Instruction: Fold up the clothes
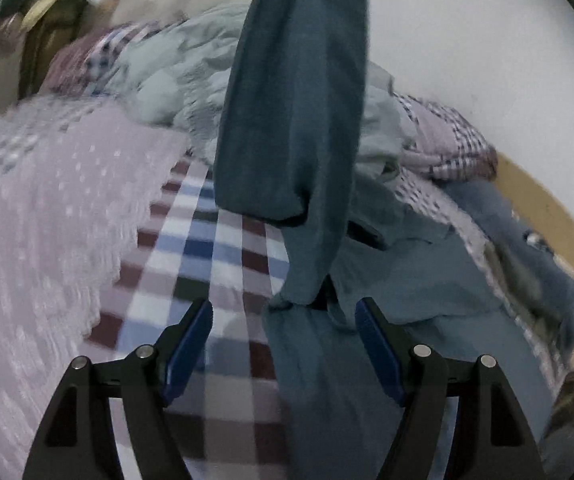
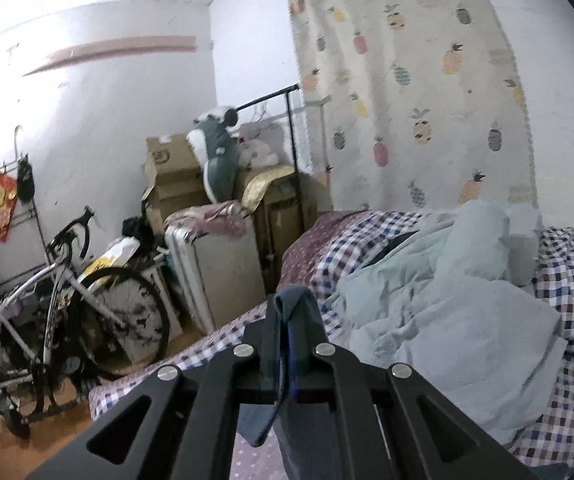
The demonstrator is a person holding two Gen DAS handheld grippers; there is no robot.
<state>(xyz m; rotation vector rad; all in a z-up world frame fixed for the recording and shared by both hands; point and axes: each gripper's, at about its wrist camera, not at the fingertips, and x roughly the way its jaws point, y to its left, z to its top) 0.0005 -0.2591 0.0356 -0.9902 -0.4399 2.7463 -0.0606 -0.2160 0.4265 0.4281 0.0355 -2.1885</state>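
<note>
Teal garment (image 1: 295, 120), hanging, lower part crumpled

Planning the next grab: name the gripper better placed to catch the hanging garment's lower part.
Left. The left gripper is open beside the hanging blue garment; the right gripper is shut on its upper edge.

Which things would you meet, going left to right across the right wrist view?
Bicycle → silver suitcase → right gripper pinching the blue garment → pale green quilt on the checked bed.
</note>
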